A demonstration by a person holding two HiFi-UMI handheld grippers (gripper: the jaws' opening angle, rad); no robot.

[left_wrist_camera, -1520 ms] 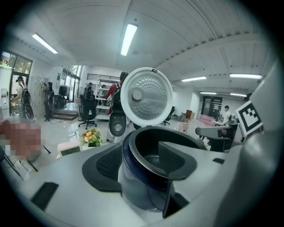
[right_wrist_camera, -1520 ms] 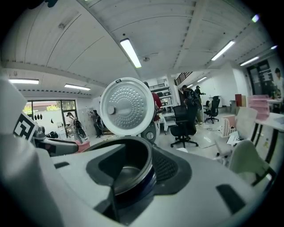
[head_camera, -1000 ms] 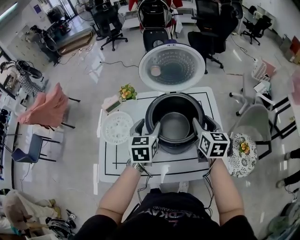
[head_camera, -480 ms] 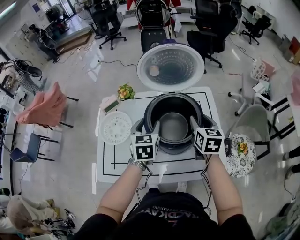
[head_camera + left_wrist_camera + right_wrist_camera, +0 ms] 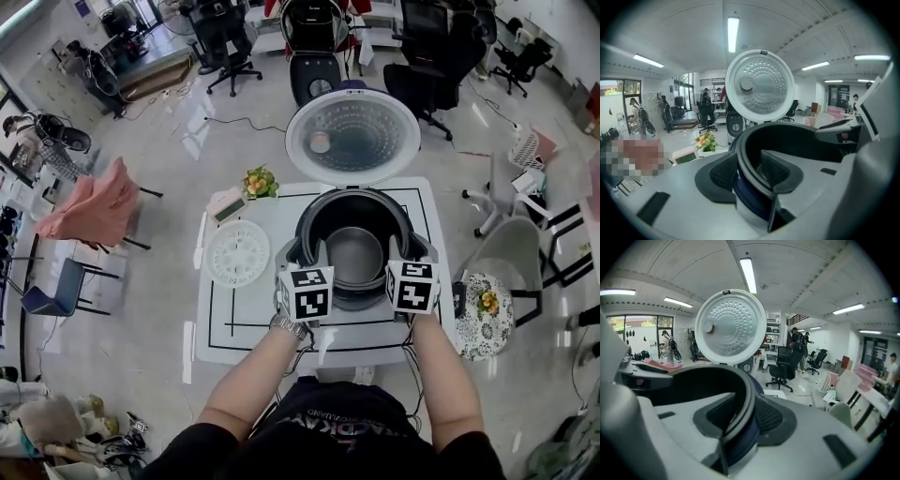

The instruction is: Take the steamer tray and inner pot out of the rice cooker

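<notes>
The white surface (image 5: 225, 323) carried the rice cooker (image 5: 354, 296) at the middle of its far edge, set toward the right side. The cooker's lid (image 5: 352, 137) stood fully open beyond that edge. The inner pot (image 5: 355, 253) sat inside the cooker, apparently empty. The steamer tray (image 5: 238, 253) lay flat on the surface near the left edge, just beside the cooker and apart from it.

The left gripper (image 5: 747, 164) was clamped on the left side of the inner pot's rim, one jaw inside the pot and one outside. The right gripper (image 5: 743, 411) was clamped likewise on the right side of the rim.

Step in hand: with the tray evidently already out, the inner pot was being grasped for removal. The next move would call for an even, vertical lift by both grippers, keeping the pot level until it clears the cooker, well short of the lid.

Compared with the earlier frames, both grippers' jaws had just been closing onto the rim, and both had drawn in toward the pot. The steamer tray had not moved.
</notes>
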